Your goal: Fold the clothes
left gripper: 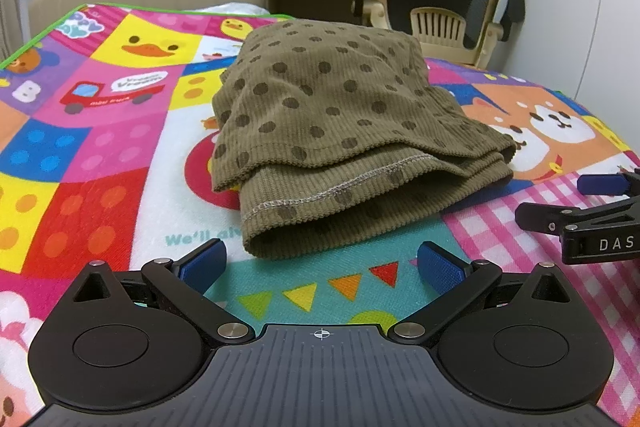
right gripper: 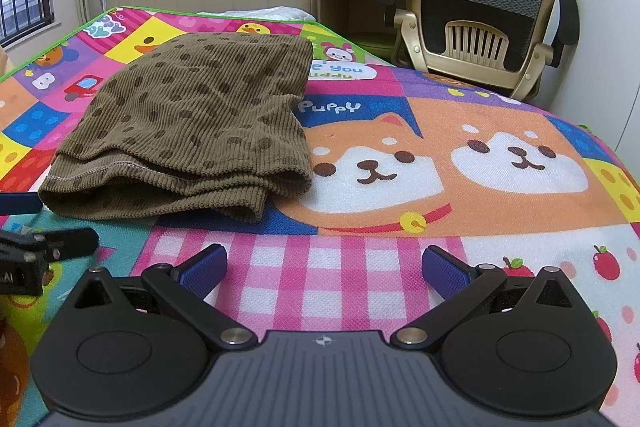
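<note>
On the left, the left gripper [left gripper: 320, 263] hangs empty just short of the garment's near hem, its jaws spread wide. The garment [left gripper: 332, 115], brown corduroy with dark dots, lies on the mat [left gripper: 100, 163] as a compact stack of layers, touched by neither tool. To the right, the right gripper [right gripper: 324, 267] hovers over pink check, jaws likewise wide and empty, the garment ahead on its left. The folding looks finished or nearly so; any next move would call for pinching the loose near hem.
</note>
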The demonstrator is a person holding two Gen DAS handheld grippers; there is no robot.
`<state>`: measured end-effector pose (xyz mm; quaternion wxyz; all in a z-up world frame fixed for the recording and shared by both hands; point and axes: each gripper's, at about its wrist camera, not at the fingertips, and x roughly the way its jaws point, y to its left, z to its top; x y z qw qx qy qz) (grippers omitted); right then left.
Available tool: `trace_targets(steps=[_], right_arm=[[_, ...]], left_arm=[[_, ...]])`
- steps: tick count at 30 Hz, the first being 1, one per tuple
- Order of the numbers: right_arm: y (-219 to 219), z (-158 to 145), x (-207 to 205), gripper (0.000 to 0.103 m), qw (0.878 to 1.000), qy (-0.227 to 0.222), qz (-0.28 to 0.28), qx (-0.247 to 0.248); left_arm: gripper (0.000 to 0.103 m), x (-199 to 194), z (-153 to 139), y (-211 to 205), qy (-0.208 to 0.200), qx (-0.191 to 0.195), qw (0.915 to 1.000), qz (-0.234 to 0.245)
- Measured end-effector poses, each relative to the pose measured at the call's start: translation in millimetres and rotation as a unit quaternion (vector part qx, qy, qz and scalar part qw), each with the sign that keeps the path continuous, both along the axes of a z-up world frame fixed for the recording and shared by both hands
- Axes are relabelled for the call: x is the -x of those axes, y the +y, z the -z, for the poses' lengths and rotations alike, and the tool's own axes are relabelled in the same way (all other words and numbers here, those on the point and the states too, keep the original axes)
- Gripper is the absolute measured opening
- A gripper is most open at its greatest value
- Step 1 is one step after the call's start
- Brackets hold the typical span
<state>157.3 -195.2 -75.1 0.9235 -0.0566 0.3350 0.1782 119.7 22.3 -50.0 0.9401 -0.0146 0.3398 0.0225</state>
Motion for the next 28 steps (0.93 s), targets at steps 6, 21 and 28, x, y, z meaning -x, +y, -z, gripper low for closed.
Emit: trace_targets(steps=[6,21,28], right_arm=[[0.4,-0.6,0.2,0.103,1.0,0.0,0.0,0.0],[0.0,-0.6,0.1,0.103,1.0,0.0,0.0,-0.001],[-0.2,-0.8,-0.1,0.103,1.0,0.0,0.0,0.0]], left_arm=[[0.103,12.2,-4.5,2.9,-0.042,-0.002,0.9988,-0.025],[0.103,12.0,-4.5,0.8,-0.039,-0.009,0.999,-0.021],[0.103,13.1,-4.3,1.7,-0.04,-0.007,0.999,-0.021]])
